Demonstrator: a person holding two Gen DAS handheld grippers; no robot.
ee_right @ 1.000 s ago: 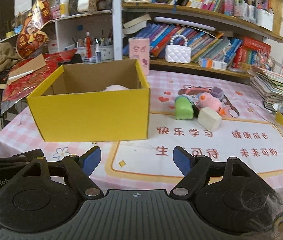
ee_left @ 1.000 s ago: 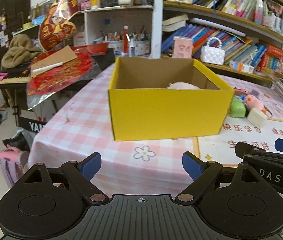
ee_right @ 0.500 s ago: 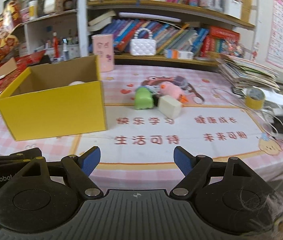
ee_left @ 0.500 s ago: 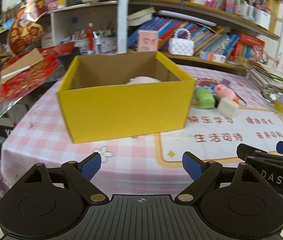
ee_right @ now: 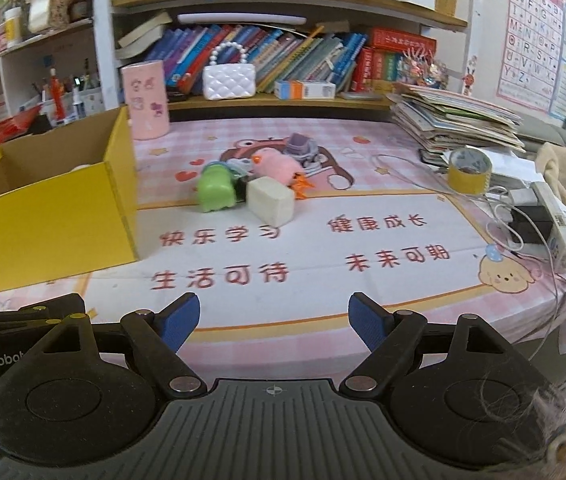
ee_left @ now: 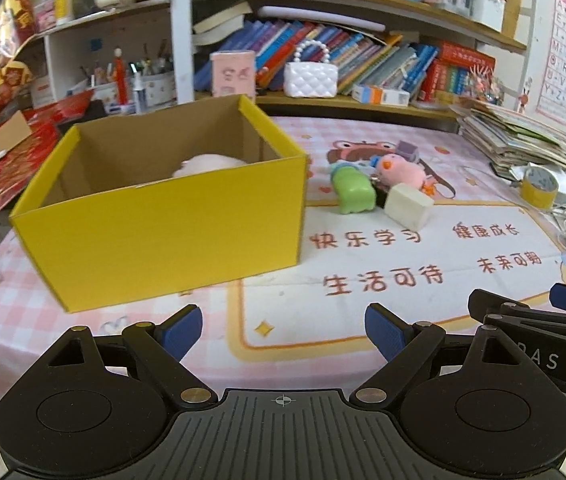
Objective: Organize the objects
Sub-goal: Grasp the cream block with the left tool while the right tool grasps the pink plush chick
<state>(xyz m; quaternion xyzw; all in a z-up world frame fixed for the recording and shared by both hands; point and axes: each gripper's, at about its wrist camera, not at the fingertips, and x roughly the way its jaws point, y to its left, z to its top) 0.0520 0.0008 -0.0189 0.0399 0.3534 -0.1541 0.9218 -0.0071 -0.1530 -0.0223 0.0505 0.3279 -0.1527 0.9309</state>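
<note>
Yellow cardboard box [ee_left: 171, 232], open-topped with a plain brown interior, stands upright on the table's left side; a pale pink soft item [ee_left: 207, 163] lies inside, mostly hidden by the front wall. To its right, clustered and touching: green toy [ee_right: 214, 190], cream block [ee_right: 270, 199], pink plush chick [ee_right: 275, 168]. A purple toy car [ee_right: 301, 148] sits just behind.

- left gripper [ee_left: 284, 327] swings right: yellow box [ee_left: 171, 216], dead ahead of the fingers a second ago, now sits ahead-left of them
- green toy [ee_left: 353, 192], pink plush [ee_left: 400, 170] and cream block [ee_left: 408, 205] shift from far right to ahead-right of the right fingertip
- right gripper [ee_right: 274, 319] swings right too: yellow box [ee_right: 49, 216] slides from ahead-left to far left, partly cut off
- green toy [ee_right: 215, 187], cream block [ee_right: 271, 199] now straight ahead between the fingers
- tape roll [ee_right: 469, 170] moves inward, closer to the right finger
</note>
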